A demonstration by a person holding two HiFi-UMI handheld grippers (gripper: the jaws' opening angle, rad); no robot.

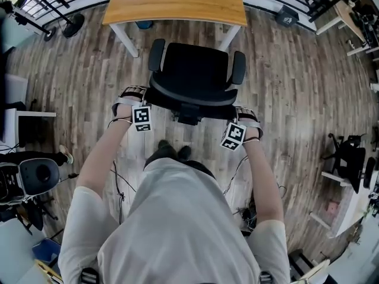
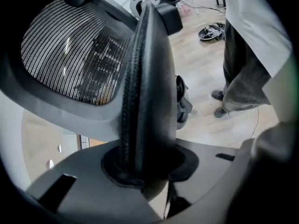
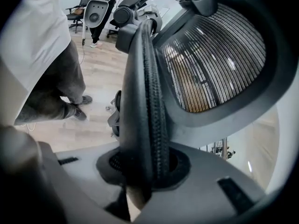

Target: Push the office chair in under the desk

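Wood-plank floor (image 1: 296,99) fills the room, and a light wooden desk (image 1: 177,5) on white legs stands at its far side. The fingers (image 2: 79,190) of the left gripper (image 2: 145,169) are clenched on the left side of the backrest rim (image 2: 145,78), the padded black edge standing straight up between them. The right gripper (image 3: 145,169) grasps the opposite side of the rim the same way.

A grip on both sides at about the same height looks chosen so that the person (image 1: 177,218), standing right behind the chair, can steer it straight and keep it from swivelling or veering on its castors. Holding the firm rim also makes sense, since the mesh panel (image 3: 215,55) would probably give under a push.

The office chair (image 1: 195,70) is all black, with a curved frame, a see-through striped mesh back and two padded armrests (image 1: 156,53). It faces the desk, roughly centred between the white legs. Its seat is just short of the desk's front edge and not yet under it, so by my reading most of the push is still to do.
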